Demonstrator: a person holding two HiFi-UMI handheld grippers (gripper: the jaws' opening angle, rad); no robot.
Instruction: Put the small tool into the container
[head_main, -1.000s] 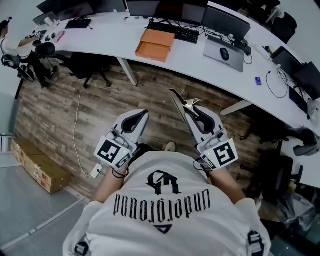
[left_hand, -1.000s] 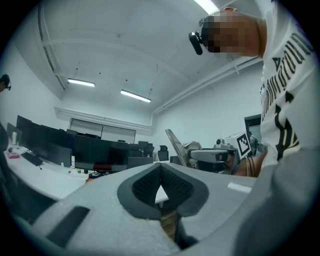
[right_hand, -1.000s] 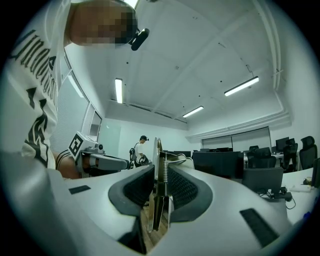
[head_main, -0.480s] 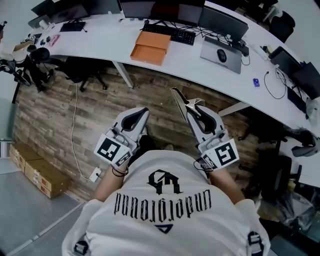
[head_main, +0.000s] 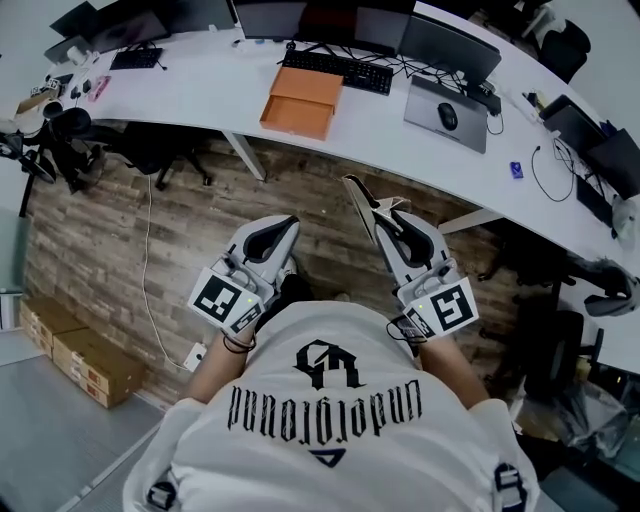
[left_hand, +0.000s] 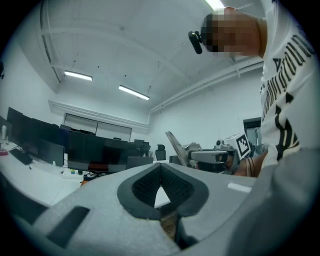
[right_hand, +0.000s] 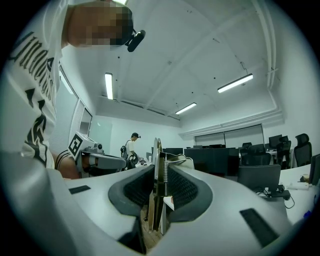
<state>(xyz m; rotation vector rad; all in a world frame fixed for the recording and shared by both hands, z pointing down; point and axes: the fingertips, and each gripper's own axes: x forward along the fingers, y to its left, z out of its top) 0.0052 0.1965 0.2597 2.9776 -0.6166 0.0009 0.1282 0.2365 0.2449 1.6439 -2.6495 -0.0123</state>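
Head view: I stand on the wooden floor (head_main: 110, 230), both grippers held out level over it, well short of the curved white tabletop (head_main: 200, 85). My left gripper (head_main: 289, 224) and right gripper (head_main: 386, 214) sit side by side, apart.

Right gripper view: my jaws are clamped on the small tool (right_hand: 159, 185), a thin metal piece with a spring, standing edge-on between the pads. The head view shows what this one cannot: the small tool juts out past the jaw tips toward the tabletop.

Left gripper view: my jaws are closed, tips together, with nothing between them. This view also catches the right gripper from the side, the tool's blade slanting up from it.

The orange container (head_main: 300, 103) lies open on the tabletop, ahead and slightly to my left, near the front edge. A keyboard (head_main: 340, 68) sits just behind it; a laptop (head_main: 445, 100) with a mouse on it lies to the right.

The floor up to the tabletop edge is open. A white table leg (head_main: 245, 155) slants below the container; an office chair (head_main: 165, 150) stands further left. Cardboard boxes (head_main: 75, 345) lie at far left.

The right gripper view alone shows another person (right_hand: 131, 145) standing in the distance.
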